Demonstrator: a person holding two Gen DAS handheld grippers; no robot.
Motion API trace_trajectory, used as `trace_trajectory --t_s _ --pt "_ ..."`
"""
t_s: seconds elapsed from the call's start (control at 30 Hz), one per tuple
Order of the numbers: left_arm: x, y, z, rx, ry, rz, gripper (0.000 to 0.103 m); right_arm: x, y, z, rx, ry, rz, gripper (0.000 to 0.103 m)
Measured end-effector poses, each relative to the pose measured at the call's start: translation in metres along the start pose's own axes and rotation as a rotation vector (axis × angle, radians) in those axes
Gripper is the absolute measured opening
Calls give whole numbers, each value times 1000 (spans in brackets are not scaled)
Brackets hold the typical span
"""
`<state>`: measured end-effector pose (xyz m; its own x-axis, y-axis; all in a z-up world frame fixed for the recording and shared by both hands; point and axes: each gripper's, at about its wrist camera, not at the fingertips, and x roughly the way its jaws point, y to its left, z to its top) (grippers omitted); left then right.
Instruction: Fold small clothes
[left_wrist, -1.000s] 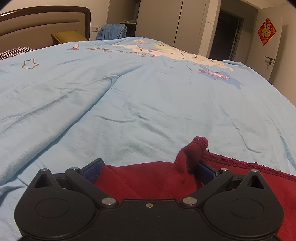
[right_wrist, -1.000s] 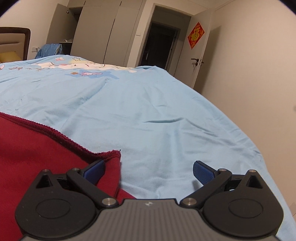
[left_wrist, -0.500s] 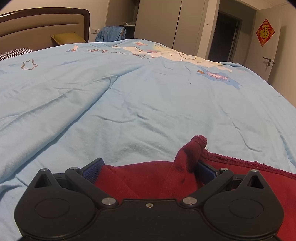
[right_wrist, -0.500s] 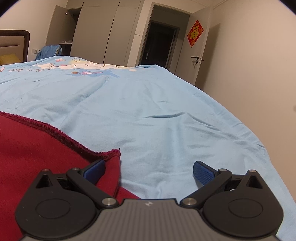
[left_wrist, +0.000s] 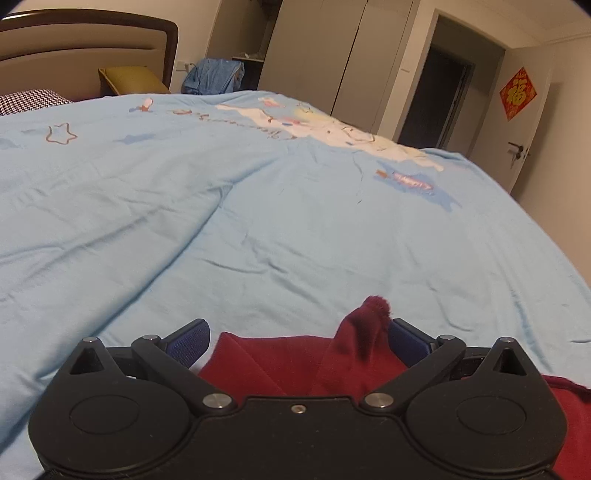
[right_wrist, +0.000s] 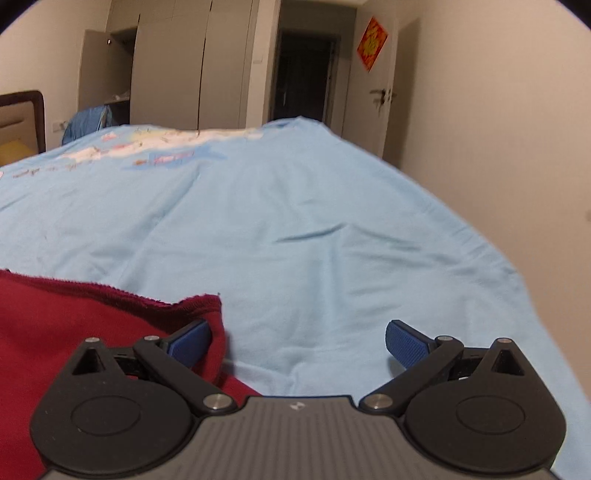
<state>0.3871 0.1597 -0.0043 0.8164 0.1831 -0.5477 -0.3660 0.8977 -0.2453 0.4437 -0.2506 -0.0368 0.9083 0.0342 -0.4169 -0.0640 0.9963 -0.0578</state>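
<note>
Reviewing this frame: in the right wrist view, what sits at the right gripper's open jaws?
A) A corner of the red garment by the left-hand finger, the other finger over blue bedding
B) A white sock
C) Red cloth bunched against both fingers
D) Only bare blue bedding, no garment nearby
A: the right gripper is open, with the red garment corner at its left-hand finger and the other finger over the blue bedding.

Left gripper (left_wrist: 297, 334) and right gripper (right_wrist: 297, 338) — fingers spread wide, low.

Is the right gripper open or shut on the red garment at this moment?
Open. The right gripper has its blue pads wide apart; the red garment corner lies against the left pad only, with bare blue bedsheet between them.
</note>
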Motion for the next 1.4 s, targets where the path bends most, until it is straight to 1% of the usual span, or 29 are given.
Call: trace_trajectory --t_s 0.13,0.23,0.47,0.63,0.8,0.93,1.17,1.23,1.3,1.4 --pt "-35 0 -1 31 -38 -8 102 -40 8 -1 -28 -45 8 103" --pt "-57 2 -6 53 -46 -16 102 -69 20 -5 -42 -76 27 103" --pt "-92 17 -28 34 -3 -20 102 -114 70 -19 -84 -136 96 103" --pt "-111 36 -54 -31 33 -47 102 -135 112 -31 -112 -157 163 103" --pt "-121 51 -75 -83 69 -56 102 -147 150 -50 -168 -168 189 103" --pt "-121 57 -85 -93 97 -77 102 -147 168 -63 -185 -136 202 103" --pt "-117 53 -91 -67 105 -92 102 -135 178 -84 -177 -47 201 103" --pt "-114 52 -91 -67 110 -93 102 -131 176 -90 -154 -33 205 103" --pt "-112 50 -93 -64 116 -92 102 -129 175 -96 -121 -34 209 103" --pt "-109 48 -98 -55 119 -87 102 -130 173 -109 -99 -88 205 103"
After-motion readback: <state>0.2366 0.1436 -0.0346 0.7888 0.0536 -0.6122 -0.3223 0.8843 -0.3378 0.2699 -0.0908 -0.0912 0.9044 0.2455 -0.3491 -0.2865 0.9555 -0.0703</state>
